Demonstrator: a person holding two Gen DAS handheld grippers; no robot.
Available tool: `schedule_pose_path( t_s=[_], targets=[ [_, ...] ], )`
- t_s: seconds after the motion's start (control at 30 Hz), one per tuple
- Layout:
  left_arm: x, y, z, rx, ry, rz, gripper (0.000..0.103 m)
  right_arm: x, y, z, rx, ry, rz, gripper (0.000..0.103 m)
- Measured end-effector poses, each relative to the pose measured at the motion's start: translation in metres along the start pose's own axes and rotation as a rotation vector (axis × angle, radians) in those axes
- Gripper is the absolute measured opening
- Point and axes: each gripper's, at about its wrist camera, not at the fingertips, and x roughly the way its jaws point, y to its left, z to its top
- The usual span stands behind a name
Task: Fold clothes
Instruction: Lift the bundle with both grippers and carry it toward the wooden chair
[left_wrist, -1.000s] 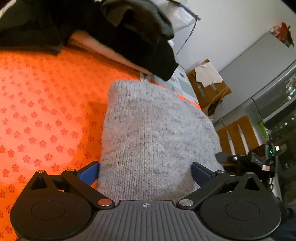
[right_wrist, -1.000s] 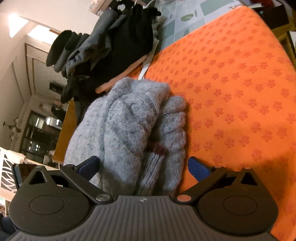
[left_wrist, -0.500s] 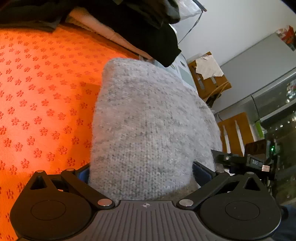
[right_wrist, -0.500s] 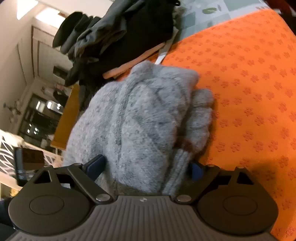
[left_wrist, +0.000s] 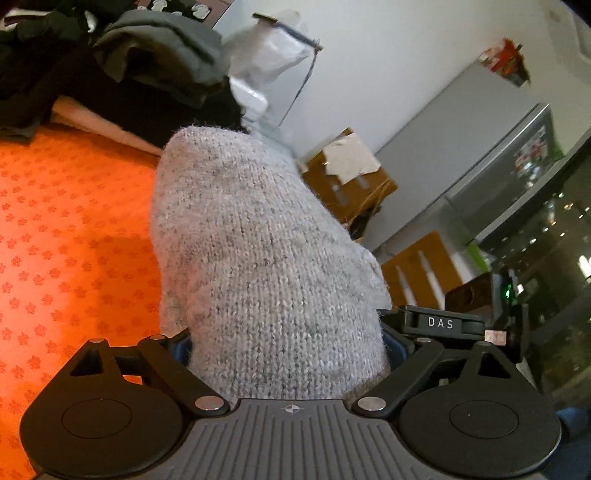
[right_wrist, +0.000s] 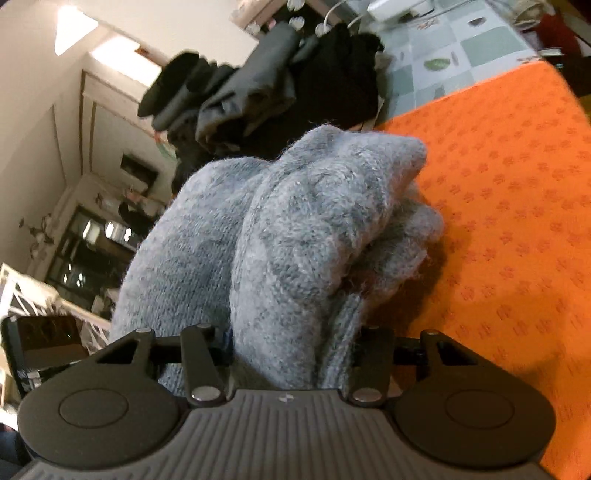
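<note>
Folded grey sweater (left_wrist: 266, 258) bundled lengthwise between both pairs of closing fingers, left gripper (left_wrist: 291, 345) wide around one end, right gripper (right_wrist: 291, 343) pinching the other, just above the orange tabletop (left_wrist: 55, 221)

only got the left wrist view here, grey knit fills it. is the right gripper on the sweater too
Observer: Yes. The right gripper is closing, with a bunched part of the grey sweater between its jaws.
Operator: is that side smooth like mine
Observer: No, it shows thick rolled folds, and a ribbed cuff runs down by the right-hand jaw.
Operator: anything past it
Observer: Dark clothes are heaped behind it, at the far edge of the orange cloth.
</note>
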Motion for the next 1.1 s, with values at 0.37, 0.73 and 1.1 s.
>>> schedule_pose_path(
  t_s=[0.37,0.73,1.1],
  targets=[
    [0.014,-0.068,-0.028,0.078,0.063,-0.142,0.092,-0.112,0.023,-0.028,0.004,-0.165,-0.120,0.057],
    [0.109,-0.181,-0.049,0.184,0.101,-0.230,0.093,-0.248,-0.041,-0.041,0.066,-0.294,-0.225,0.057],
    [0.259,-0.311,-0.073,0.137,0.065,-0.234,0.092,-0.393,-0.175,0.024,0.044,-0.316,-0.257,0.057]
  ],
)
